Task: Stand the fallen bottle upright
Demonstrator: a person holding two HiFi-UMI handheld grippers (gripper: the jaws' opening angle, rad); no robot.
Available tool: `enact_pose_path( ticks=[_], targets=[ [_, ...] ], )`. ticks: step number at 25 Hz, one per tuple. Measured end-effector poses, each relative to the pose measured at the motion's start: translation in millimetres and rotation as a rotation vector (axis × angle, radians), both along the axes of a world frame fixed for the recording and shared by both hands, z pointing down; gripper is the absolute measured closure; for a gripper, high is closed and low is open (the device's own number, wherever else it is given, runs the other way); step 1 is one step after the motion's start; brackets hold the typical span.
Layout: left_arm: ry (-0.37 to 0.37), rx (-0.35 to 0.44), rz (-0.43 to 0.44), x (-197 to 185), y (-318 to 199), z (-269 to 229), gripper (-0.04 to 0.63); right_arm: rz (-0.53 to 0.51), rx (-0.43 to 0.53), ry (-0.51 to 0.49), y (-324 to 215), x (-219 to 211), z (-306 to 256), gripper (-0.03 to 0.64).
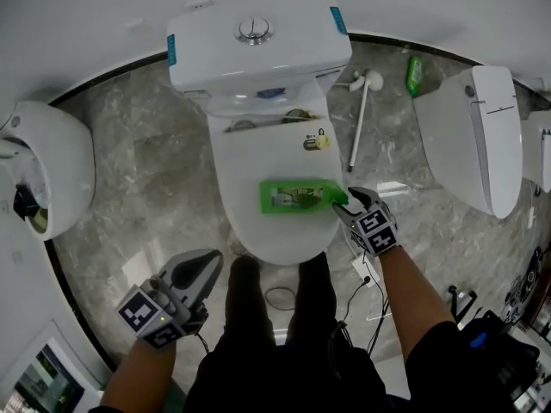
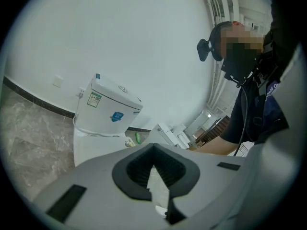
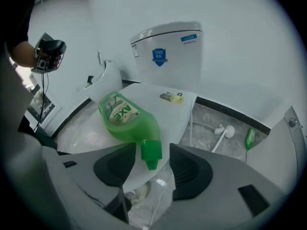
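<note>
A green bottle with a pale label lies on its side on the closed white toilet lid, cap pointing right. In the right gripper view the bottle lies just ahead, and its green cap sits between the jaws without touching either pad. My right gripper is open at the lid's right front edge, pointing steeply down. My left gripper hangs low at the left of the toilet bowl, jaws together at the tips, holding nothing.
A small yellow item lies on the lid near the tank. On the marble floor at right are a toilet brush, a small green bottle, another white fixture and cables. A white fixture stands at left.
</note>
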State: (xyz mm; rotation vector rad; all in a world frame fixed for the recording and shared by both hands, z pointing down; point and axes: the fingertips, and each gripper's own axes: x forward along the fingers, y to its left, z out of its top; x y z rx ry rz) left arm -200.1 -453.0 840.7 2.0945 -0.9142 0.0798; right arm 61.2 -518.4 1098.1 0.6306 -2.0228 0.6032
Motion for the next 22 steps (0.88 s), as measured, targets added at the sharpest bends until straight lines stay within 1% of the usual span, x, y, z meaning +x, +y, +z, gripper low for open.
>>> enact_pose_path(
  ticks=[3,6,7,8,11,14,17,22],
  targets=[
    [0.006,-0.005,0.003,2,0,12,0.572,-0.032,0.011,0.006,0,-6,17,0.371],
    [0.01,-0.012,0.001,4,-1,19,0.572,-0.063,0.027,-0.014,-3,-14,21,0.411],
    [0.012,-0.014,0.001,5,-1,21,0.572,-0.069,0.038,-0.019,-5,-15,21,0.447],
    [0.013,-0.014,0.002,5,0,21,0.572,-0.076,0.047,-0.022,-5,-16,21,0.454],
    [0.016,-0.013,0.0,7,3,19,0.572,-0.096,0.046,-0.028,-1,-16,17,0.458],
    [0.018,-0.007,-0.004,7,5,14,0.572,-0.093,0.053,-0.022,-1,-17,7,0.459],
    [0.02,0.005,-0.009,7,4,8,0.572,-0.095,0.083,-0.022,-5,-22,-9,0.459],
    [0.026,0.022,-0.016,9,1,-2,0.572,-0.161,0.147,0.022,-11,-16,-34,0.459]
  ],
)
